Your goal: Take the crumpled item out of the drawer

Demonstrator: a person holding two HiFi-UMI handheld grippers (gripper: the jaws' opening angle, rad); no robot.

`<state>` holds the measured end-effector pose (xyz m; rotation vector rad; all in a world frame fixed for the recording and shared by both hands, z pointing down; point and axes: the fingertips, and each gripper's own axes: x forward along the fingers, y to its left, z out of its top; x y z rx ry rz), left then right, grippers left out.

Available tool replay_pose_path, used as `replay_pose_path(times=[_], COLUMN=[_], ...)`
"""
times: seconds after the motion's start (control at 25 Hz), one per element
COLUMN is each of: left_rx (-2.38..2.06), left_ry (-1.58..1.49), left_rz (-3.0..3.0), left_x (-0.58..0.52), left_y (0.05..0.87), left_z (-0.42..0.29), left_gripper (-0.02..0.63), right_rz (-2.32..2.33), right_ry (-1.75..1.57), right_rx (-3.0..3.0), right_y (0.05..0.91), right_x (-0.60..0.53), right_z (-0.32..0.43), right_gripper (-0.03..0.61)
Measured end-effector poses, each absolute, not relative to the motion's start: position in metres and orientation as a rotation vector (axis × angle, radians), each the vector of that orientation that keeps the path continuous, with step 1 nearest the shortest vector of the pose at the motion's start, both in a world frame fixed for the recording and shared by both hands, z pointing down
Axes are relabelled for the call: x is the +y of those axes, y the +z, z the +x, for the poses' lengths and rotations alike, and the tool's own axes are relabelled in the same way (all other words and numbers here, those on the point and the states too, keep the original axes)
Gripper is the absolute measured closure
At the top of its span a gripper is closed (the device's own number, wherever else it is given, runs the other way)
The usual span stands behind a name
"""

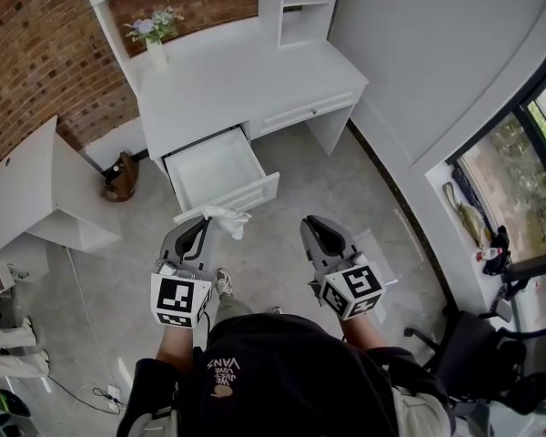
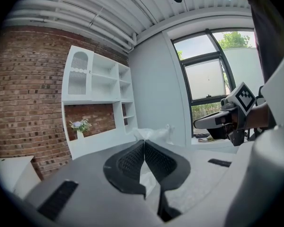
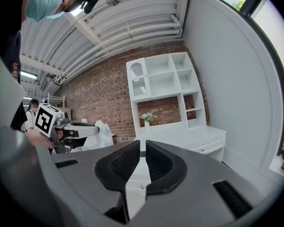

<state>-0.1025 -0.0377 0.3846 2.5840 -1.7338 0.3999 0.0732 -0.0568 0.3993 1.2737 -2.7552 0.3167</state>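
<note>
A crumpled white item (image 1: 227, 219) hangs from the tips of my left gripper (image 1: 204, 219), which is shut on it in the air, in front of and above the drawer. In the left gripper view the item (image 2: 154, 135) bunches past the closed jaws, with a strip of it pinched between the pads. The white drawer (image 1: 220, 171) stands pulled out of the desk (image 1: 246, 85), and its inside looks bare. My right gripper (image 1: 316, 223) hovers to the right at about the same height. Its jaws stand a narrow gap apart, with nothing between them.
A vase of flowers (image 1: 155, 36) stands on the desk's back left. A second, closed drawer (image 1: 307, 112) lies to the right of the open one. A white table (image 1: 32, 185) is at the left, a brown bag (image 1: 120, 176) on the floor, and a chair (image 1: 491, 358) at lower right.
</note>
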Motion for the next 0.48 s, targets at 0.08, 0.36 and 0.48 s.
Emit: replay_pose_path(times=[0.08,0.36,0.48], left_rx=[-1.742,-1.764,-1.769], left_ry=[0.389,0.358,0.357], left_rz=[2.575,2.547,2.542], left_x=[-0.028,-0.004,0.006], left_y=[0.385,0.383,0.384], left_z=[-0.099,-0.095,-0.09], left_gripper=[0.604,0.604,0.604], right_rz=[1.268,1.244,1.233], right_ry=[0.308,0.296,0.294], right_rx=[-2.761,-2.771,-2.774], right_y=[0.398,0.397,0.399], right_x=[-0.05,-0.033,-0.026], right_z=[0.077,0.082,0.086], right_gripper=[0.553,0.575,0.577])
